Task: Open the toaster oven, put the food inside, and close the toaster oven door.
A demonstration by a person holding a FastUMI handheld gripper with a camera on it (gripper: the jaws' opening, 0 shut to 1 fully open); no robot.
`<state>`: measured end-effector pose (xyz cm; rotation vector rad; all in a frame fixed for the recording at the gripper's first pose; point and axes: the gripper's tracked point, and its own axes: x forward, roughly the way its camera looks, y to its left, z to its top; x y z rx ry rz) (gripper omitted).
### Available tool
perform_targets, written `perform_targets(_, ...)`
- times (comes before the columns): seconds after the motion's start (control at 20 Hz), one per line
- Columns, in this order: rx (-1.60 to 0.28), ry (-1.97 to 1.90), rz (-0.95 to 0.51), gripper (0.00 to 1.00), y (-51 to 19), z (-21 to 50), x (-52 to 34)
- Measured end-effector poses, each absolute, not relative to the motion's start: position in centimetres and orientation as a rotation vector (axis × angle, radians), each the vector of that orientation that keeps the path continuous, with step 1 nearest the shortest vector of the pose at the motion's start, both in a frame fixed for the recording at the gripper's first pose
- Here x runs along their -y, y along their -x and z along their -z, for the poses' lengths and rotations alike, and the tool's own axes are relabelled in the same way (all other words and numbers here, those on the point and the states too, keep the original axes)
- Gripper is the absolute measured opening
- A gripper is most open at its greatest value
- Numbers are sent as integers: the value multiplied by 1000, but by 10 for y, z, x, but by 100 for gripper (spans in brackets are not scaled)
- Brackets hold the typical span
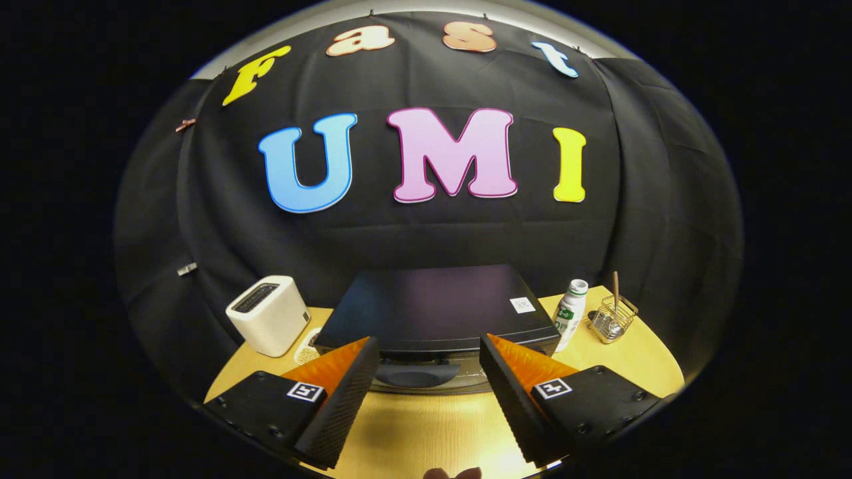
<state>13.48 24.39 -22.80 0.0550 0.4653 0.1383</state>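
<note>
Black metal toaster oven (436, 309) is sitting on the tabletop (426, 426) just beyond my fingers (343, 392). I am holding the gripper (426, 392) open and empty. Its glass door (426, 379) looks stiff and breakable, so I am thinking of gripping the handle gently.

My gripper (426, 379) hangs with its fingers spread wide, and the bare wooden table (432, 432) between them gives me open passage up to the toaster oven (436, 309) just ahead. A white box (268, 314) crowds the oven's left side. A bottle (570, 313) and a wire basket (612, 318) crowd its right.
</note>
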Motion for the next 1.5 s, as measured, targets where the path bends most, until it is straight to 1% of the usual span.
perform_targets(0.2, -536, -63, -117, 98, -152, 267, -260)
perform_targets(0.45, -589, -43, -106, 99, -160, 294, -274)
perform_targets(0.6, -588, -16, -92, 99, -165, 300, -279)
perform_targets(0.85, -590, 12, -117, 98, -162, 303, -281)
perform_targets(1.05, -622, -12, -110, 99, -140, 309, -278)
perform_targets(1.2, -607, 4, -116, 99, -115, 314, -276)
perform_targets(1.5, -643, 28, -119, 99, -68, 338, -271)
